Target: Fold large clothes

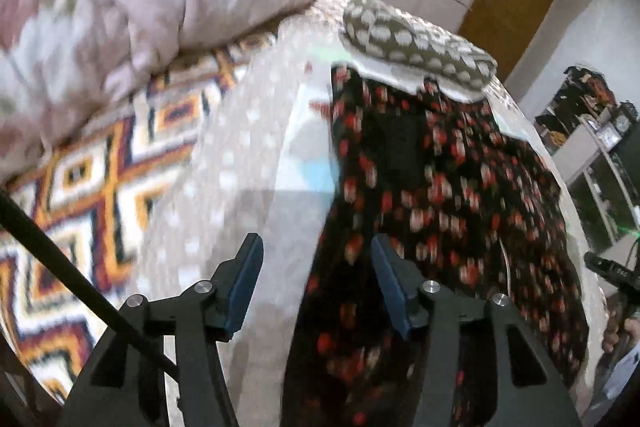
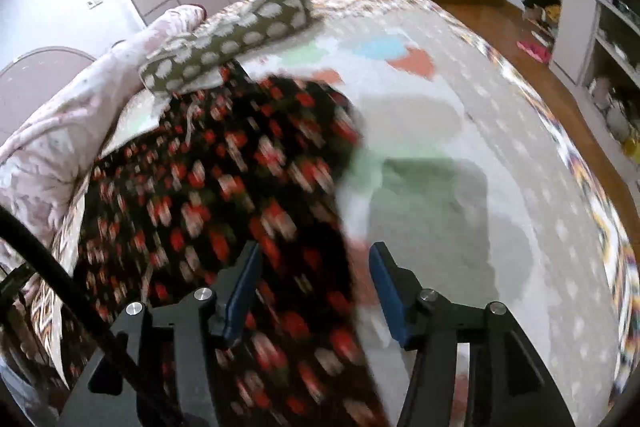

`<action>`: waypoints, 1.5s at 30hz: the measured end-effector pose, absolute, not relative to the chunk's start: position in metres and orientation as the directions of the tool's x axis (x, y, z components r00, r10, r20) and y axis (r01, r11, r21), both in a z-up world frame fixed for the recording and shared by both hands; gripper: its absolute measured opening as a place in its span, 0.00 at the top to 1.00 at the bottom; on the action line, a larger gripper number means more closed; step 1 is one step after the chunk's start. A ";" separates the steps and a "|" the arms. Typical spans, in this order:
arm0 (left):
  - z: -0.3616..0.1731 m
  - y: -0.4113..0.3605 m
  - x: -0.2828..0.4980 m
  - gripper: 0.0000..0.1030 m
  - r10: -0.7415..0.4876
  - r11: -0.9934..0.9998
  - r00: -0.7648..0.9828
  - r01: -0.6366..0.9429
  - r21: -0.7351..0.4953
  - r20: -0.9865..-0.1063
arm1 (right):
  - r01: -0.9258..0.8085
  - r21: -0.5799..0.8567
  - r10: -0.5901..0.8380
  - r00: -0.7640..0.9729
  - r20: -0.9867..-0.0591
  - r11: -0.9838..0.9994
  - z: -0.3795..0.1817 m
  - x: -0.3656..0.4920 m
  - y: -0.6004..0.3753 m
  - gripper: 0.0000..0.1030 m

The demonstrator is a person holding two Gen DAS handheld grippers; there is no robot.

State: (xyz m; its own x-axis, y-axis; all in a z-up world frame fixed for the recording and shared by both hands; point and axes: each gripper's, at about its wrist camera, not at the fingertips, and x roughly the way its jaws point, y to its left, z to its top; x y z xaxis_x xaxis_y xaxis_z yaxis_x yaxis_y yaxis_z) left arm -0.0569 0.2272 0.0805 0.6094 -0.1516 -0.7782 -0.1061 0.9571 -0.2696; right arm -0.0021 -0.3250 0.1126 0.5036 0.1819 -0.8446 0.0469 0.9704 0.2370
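- Left gripper (image 1: 316,281): black frame, blue pads (image 1: 244,289), silver screws, black cable lower left.
- Right gripper (image 2: 314,291): same black frame, blue pads (image 2: 386,297), silver screws.

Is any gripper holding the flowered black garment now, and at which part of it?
Nothing is held. The left gripper and right gripper are both open above the garment on the bed.

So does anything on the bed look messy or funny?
A little. The olive polka-dot cloth lies bunched and crooked across the top of the black floral garment, partly overlapping it. Nothing looks torn or spilled.
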 end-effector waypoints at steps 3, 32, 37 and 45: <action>0.058 0.226 -0.076 0.47 -0.214 0.945 0.578 -0.084 -0.318 -0.788 | 0.066 0.255 0.194 0.479 -0.856 0.965 0.095 -0.030 -0.339 0.43; 0.029 0.197 -0.160 0.77 -0.307 0.927 0.525 -0.023 -0.374 -0.794 | 0.053 0.621 0.534 0.457 -0.711 0.782 0.053 -0.149 -0.353 0.43; 0.028 0.206 -0.177 0.76 -0.343 0.904 0.537 -0.033 -0.425 -0.771 | 0.036 0.672 0.594 0.435 -0.677 0.740 0.048 -0.172 -0.353 0.50; 0.026 0.210 -0.187 0.71 -0.363 0.888 0.548 -0.042 -0.459 -0.753 | 0.041 0.685 0.603 0.439 -0.666 0.727 0.047 -0.199 -0.353 0.53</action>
